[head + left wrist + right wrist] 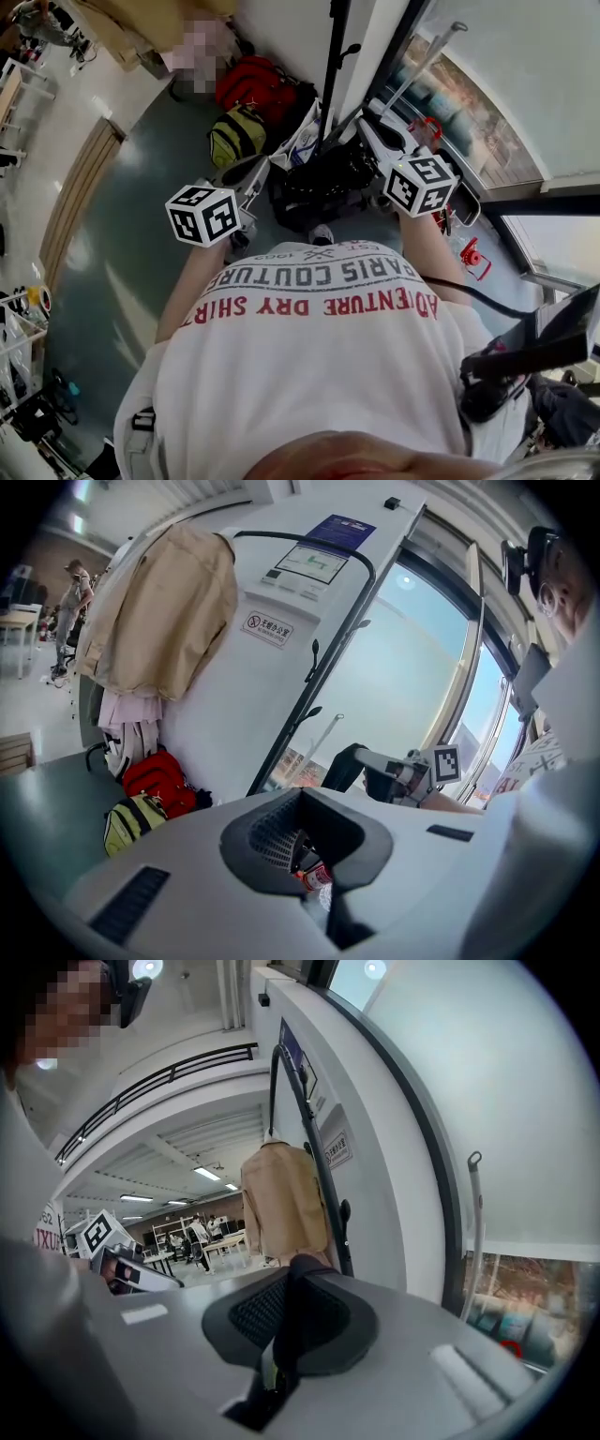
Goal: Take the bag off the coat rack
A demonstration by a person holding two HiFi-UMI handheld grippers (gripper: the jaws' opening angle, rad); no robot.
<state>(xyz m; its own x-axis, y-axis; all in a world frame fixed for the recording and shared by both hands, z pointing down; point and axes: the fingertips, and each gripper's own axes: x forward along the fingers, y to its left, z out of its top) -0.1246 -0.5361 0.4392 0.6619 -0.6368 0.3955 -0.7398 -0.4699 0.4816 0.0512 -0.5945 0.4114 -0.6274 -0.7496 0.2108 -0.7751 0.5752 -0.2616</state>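
The right fingers are closed on the black strap of the bag, which hangs just beside the coat rack pole. The left fingers stand slightly apart, empty. The bag seems unhooked; next, it must be carried clear of the pole.

The right gripper has its jaws closed on a black strap, which rises from between the pads. Behind it stands the rack, a black pole against a white wall, with a beige coat hanging on it. The left gripper shows at the left edge. Far back, people stand by tables.
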